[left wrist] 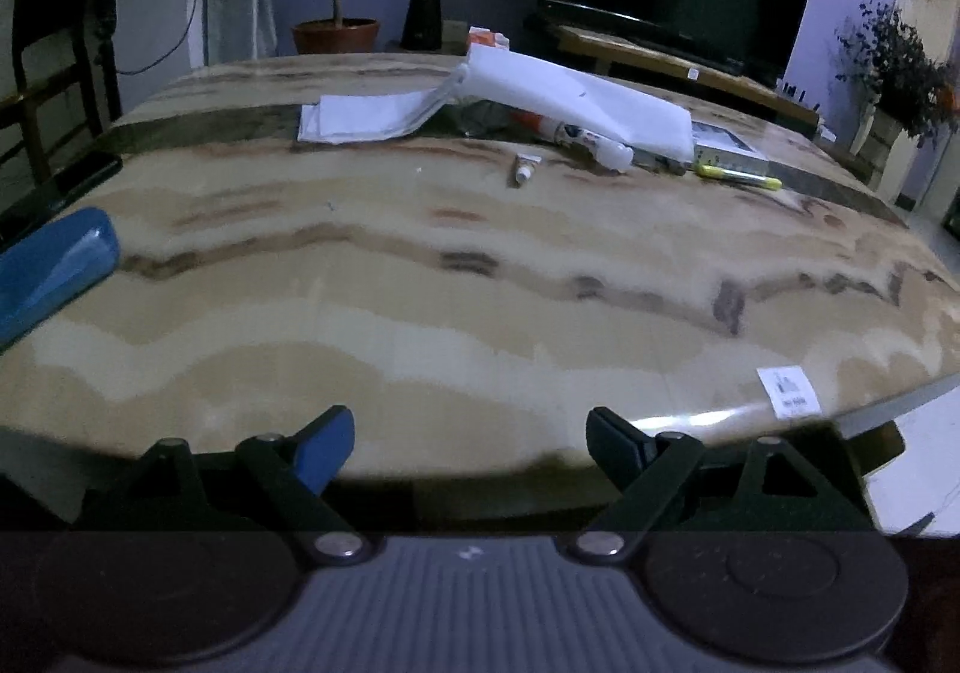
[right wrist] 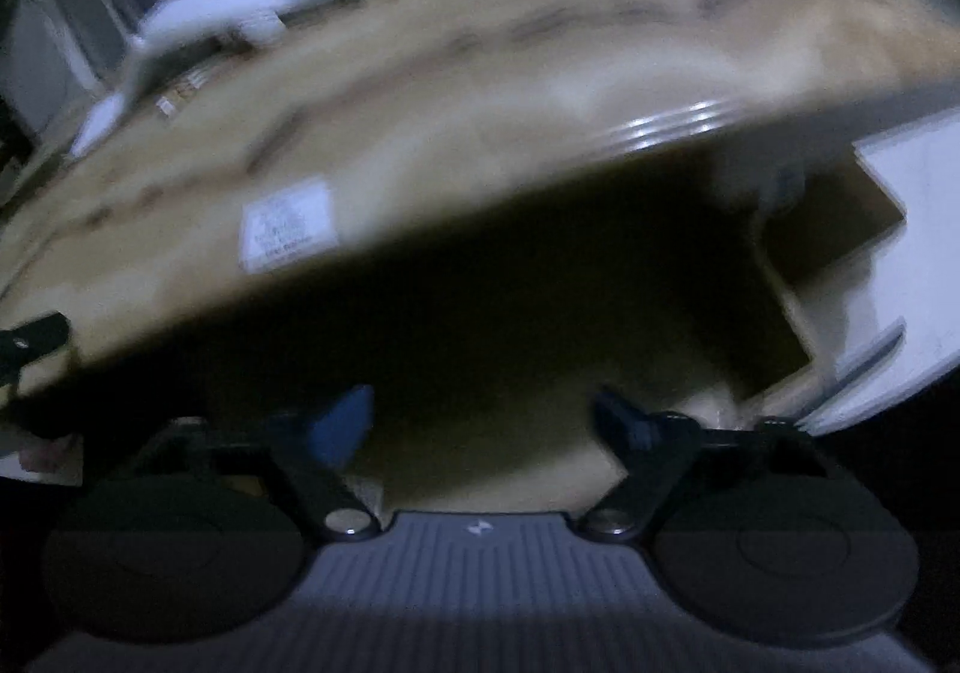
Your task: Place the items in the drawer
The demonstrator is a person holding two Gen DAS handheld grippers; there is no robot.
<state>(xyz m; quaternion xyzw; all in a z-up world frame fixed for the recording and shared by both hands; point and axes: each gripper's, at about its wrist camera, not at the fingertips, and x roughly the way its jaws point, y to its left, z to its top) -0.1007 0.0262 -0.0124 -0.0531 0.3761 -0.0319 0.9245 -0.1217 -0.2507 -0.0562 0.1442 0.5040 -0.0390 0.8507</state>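
- At two o'clock of the right wrist view, below the table's near edge, the pale open drawer with white front panel point(right wrist: 840, 277) stands pulled out; its inside is dim and blurred, contents cannot be told.
- Items for it lie well apart from it, on the far half of the glossy wood-grain table point(left wrist: 456, 313): yellow highlighter pen point(left wrist: 741, 177) at one o'clock of the left wrist view, small white tube point(left wrist: 523, 169) at twelve, white glue bottle with orange label point(left wrist: 591, 140) just beside it, partly under a white folded sheet or pouch point(left wrist: 576, 100).
- White papers point(left wrist: 366, 118) at eleven; blue oblong case point(left wrist: 51, 271) at nine, at the table's left edge; white printed sticker point(left wrist: 789, 391) at four, near the front edge.
- Left gripper point(left wrist: 471, 442): fingers spread, nothing between them, over the table's near edge, pointing towards the items.
- Right gripper point(right wrist: 483, 427): fingers apart, nothing pinched, over the dark gap below the table edge, near the drawer. View heavily smeared.
- Judgement: no item picked up yet; next is a reach across the table.
- Risks: the glue bottle is tucked under the white sheet, so a grab could drag the sheet and scatter the tube and pen. Pen and tube are thin, round; an off-centre pinch could roll them away. Low light and blur could cause a misjudged drop at the drawer rim.
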